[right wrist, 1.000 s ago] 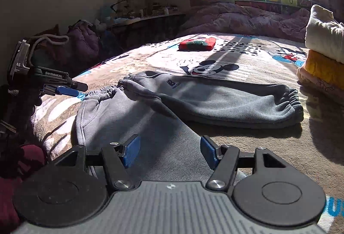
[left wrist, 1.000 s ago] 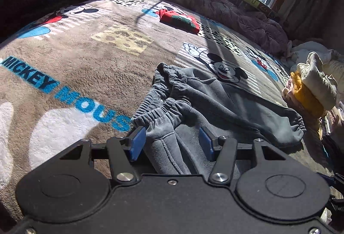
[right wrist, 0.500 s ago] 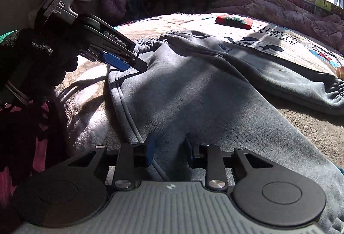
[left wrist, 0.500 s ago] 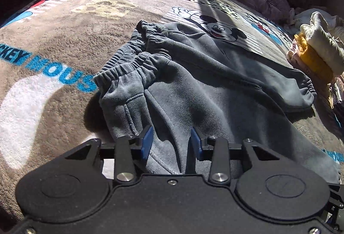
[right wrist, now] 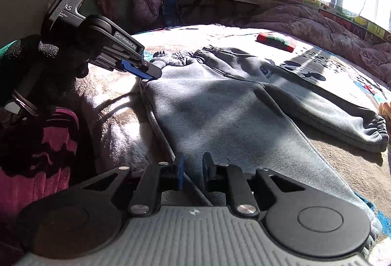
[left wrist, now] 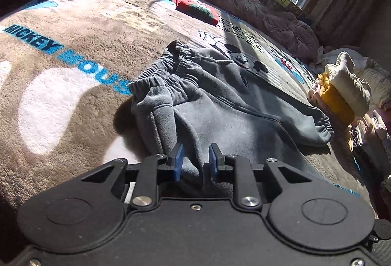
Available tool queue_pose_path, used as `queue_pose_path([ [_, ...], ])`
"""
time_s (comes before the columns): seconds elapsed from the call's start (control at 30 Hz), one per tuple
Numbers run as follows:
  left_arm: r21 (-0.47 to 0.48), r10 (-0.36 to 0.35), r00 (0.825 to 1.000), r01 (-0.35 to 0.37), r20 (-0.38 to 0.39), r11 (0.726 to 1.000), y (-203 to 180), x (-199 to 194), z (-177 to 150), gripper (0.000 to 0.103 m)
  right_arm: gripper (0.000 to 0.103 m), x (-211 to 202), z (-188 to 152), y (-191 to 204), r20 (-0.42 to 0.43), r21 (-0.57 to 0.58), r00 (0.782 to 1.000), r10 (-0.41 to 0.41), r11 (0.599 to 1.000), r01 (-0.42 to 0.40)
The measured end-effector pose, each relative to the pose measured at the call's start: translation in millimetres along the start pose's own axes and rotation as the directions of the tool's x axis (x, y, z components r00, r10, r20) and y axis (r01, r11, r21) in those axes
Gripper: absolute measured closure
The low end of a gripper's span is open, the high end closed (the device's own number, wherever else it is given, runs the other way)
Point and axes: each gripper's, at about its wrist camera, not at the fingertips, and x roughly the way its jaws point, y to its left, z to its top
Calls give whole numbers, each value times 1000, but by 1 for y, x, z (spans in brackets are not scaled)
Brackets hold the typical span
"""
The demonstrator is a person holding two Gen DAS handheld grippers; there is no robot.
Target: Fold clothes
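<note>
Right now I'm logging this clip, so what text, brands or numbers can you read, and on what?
"MICKEY MOUS", the rest hidden by the grey sweatpants: blue letters on the blanket.
"CenRobot.AI": on the left gripper, in the right wrist view.
"AS": on its camera block; the small lines beneath are unreadable.
Dark logo on the sweatpants: too blurred to read.

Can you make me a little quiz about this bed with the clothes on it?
1. True or false: the grey trousers lie on a cartoon-mouse blanket.
2. What colours is the small folded item farther up the bed? A) blue and white B) red and green C) all black
3. In the pile beside the trousers, which is on top: the cream garment or the yellow garment?
Key: 1 true; 2 B; 3 cream.
</note>
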Motion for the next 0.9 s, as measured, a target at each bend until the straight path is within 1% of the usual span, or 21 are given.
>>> queue_pose_path([
  [0.07,34,7,1000,-8,23,999,-6,-5,3,58,63,-5,-4,-4,5,-20,999,-52,998,52],
  [0.1,26,-4,1000,3,13,1000,-7,-1,5,55,57,-7,-6,-7,10,-28,997,-74,997,74],
  [0.13,12,-17,1000,17,-1,1000,-6,5,5,52,47,-5,-7,-9,7,-36,997,-82,996,82],
  [0.17,11,-15,1000,15,-13,1000,-7,10,5,52,44,-2,-9,-11,-5,-38,997,-77,996,77],
  [0.2,36,-10,999,12,-33,999,-10,18,2,54,44,4,-9,-12,-23,-36,997,-74,997,73],
  [0.23,124,40,996,-30,-84,992,-17,29,-5,81,46,10,-12,-15,-43,-10,998,-43,999,42],
  [0.27,188,89,989,-65,-119,980,-23,35,-13,88,63,16,-14,-19,-61,19,998,-10,1000,11],
  [0.33,248,114,986,-81,-121,965,-28,30,-21,88,69,20,-17,-22,-83,66,996,28,998,-23],
  [0.37,263,115,986,-80,-118,961,-28,27,-22,88,71,16,-18,-14,-96,26,995,23,999,-21],
  [0.4,279,113,987,-78,-114,957,-28,25,-23,87,71,12,-21,-3,-116,-30,993,15,999,-18],
  [0.47,305,99,993,-74,-68,949,-36,17,-19,83,71,5,-26,7,-111,-69,994,-12,998,4],
  [0.53,331,81,997,-71,-18,941,-46,9,-15,75,71,-8,-23,3,-85,-18,996,16,1000,-17],
  [0.6,357,62,998,-69,31,932,-55,1,-10,69,71,-20,-15,-5,-36,33,999,5,999,-3],
  [0.63,364,50,998,-59,35,929,-60,4,-9,62,71,-22,-11,-9,-19,47,1000,-12,999,12],
  [0.67,370,37,999,-48,35,928,-66,9,-8,61,71,-22,-6,-14,-2,62,1000,-28,998,28],
  [0.73,401,26,1000,-31,17,915,-80,25,-9,59,70,-13,1,-27,14,97,998,-60,994,59],
  [0.77,418,42,999,-29,-23,908,-83,37,-12,55,70,-8,2,-34,22,130,996,-83,988,79],
  [0.8,434,94,983,-15,-160,901,-84,57,-19,47,70,0,0,-42,10,182,996,-93,979,89],
  [0.83,479,116,974,-8,-195,878,-86,66,-28,47,69,7,-2,-48,-29,223,996,-85,971,89],
  [0.87,518,123,974,-7,-191,855,-90,64,-31,47,67,8,1,-55,-25,232,996,-85,969,88],
  [0.9,517,115,974,4,-197,856,-90,58,-27,47,67,8,5,-61,-19,239,996,-86,967,88],
])
